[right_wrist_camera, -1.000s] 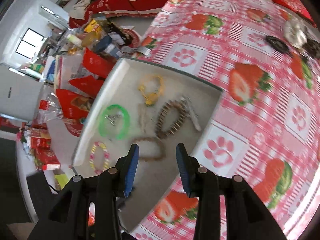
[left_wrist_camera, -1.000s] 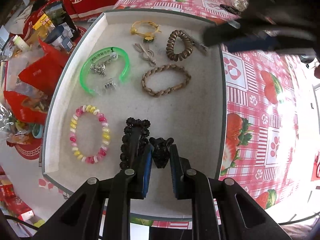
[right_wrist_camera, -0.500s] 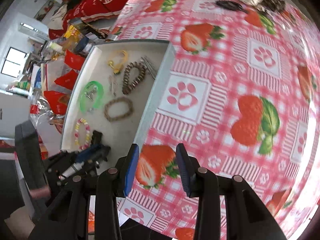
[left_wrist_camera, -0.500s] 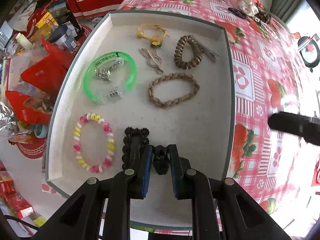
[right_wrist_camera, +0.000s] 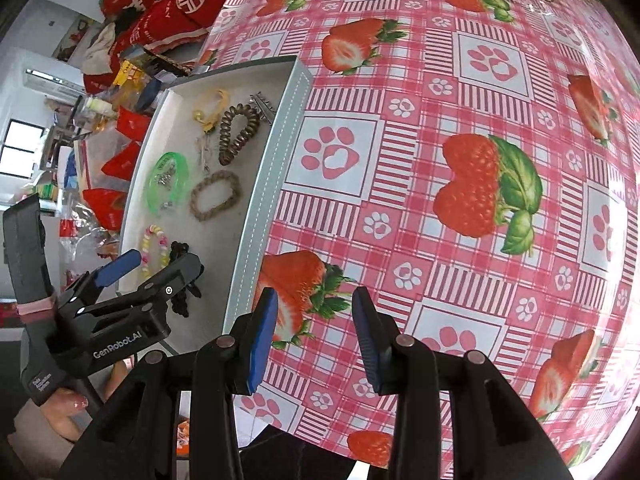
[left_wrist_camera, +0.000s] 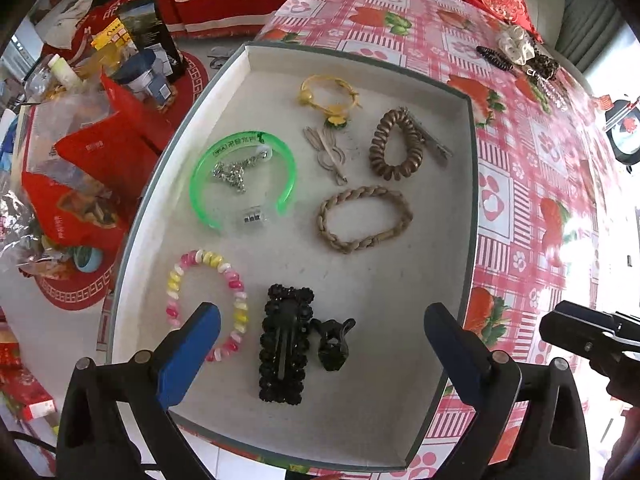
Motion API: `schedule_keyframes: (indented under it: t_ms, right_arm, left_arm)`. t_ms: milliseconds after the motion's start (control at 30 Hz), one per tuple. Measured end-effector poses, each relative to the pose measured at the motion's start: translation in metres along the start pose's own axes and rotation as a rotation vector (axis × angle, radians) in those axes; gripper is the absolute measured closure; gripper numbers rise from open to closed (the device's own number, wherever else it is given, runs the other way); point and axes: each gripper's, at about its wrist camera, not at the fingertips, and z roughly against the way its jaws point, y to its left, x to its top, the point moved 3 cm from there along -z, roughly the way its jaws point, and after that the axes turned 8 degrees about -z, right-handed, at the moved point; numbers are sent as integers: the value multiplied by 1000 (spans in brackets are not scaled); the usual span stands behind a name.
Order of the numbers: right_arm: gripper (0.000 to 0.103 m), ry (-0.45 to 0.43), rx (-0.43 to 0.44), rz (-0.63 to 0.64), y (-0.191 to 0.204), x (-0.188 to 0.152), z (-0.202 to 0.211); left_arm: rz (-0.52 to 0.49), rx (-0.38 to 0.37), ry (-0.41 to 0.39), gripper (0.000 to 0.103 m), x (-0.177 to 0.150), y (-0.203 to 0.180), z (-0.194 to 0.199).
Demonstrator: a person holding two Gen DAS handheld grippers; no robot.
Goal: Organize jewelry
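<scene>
A grey tray holds several pieces: a green bangle, a braided bracelet, a brown coil hair tie, a yellow bracelet, a pink and yellow bead bracelet, a black beaded hair clip and a small black claw clip. My left gripper is open above the two black clips, holding nothing. My right gripper is open and empty over the tablecloth, right of the tray. The left gripper also shows in the right wrist view.
The table has a pink strawberry and paw-print cloth. More hair pieces lie at its far edge, a black coil tie and a white scrunchie. Red packets and clutter lie left of the tray.
My left gripper has opened and let go of the small black claw clip, which now lies in the tray beside the beaded clip. My right gripper has swung away from the tray over the cloth.
</scene>
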Motion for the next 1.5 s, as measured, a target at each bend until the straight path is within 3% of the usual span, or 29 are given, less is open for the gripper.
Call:
schedule_keyframes:
  t_ms: [400,900,1167,1267,1500]
  right_arm:
    - [56,41,-43,26,2,-7,1]
    - [47,98,-112,122,39,-12,-2]
    - [45,80,-159,186,58,-17,11]
    - [34,84,-169,208,67,-18,18]
    - [30,37,-183,284,96,-19,41]
  left_arm:
    - [-21,42,47,0,-18,0,9]
    - [24,42,80,0,-43,21,33]
    - [4,62,70,0,-52,29,59]
    - [11,63,58,0,-53,34,73]
    - [27,66,25,0,-54,47,107]
